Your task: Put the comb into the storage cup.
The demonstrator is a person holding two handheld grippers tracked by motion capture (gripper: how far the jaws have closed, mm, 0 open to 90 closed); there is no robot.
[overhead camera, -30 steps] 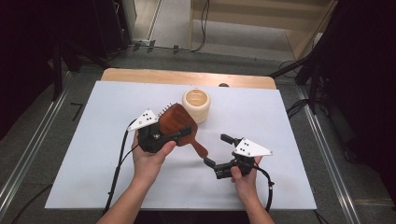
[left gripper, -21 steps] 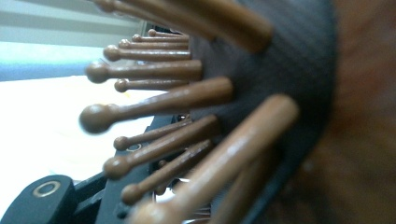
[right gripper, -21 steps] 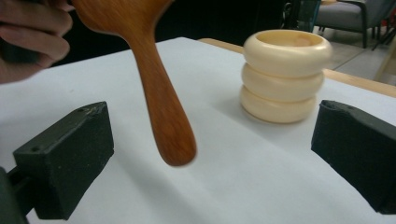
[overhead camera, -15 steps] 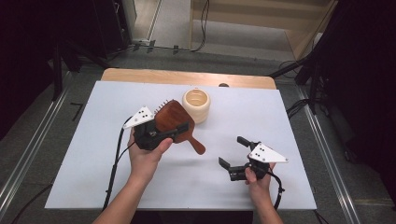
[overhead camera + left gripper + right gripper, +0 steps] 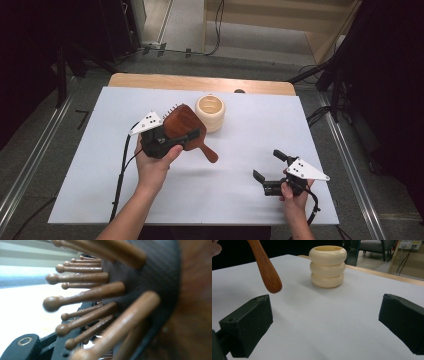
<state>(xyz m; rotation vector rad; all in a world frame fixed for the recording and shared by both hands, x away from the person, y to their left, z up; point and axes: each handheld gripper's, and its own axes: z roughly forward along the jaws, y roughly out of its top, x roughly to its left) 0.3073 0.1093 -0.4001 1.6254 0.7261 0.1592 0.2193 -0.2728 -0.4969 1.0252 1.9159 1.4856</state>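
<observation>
My left gripper is shut on the head of a brown wooden hairbrush, held tilted above the white sheet, with the handle pointing down to the right. In the left gripper view the brush's wooden bristles stand close up across the frame, with a black jaw at the bottom left. My right gripper stands open near the table's front right with nothing between its jaws, pointing toward the brush. In the right gripper view it faces the handle's tip and a cream ribbed holder.
The cream ribbed holder stands upright just right of the brush head. A white sheet covers the table, with a wooden edge at the back. Metal rails and dark stands border the table.
My right gripper has moved right and toward the front edge, away from the end of the brush handle. The left hand with the brush has stayed almost still.
</observation>
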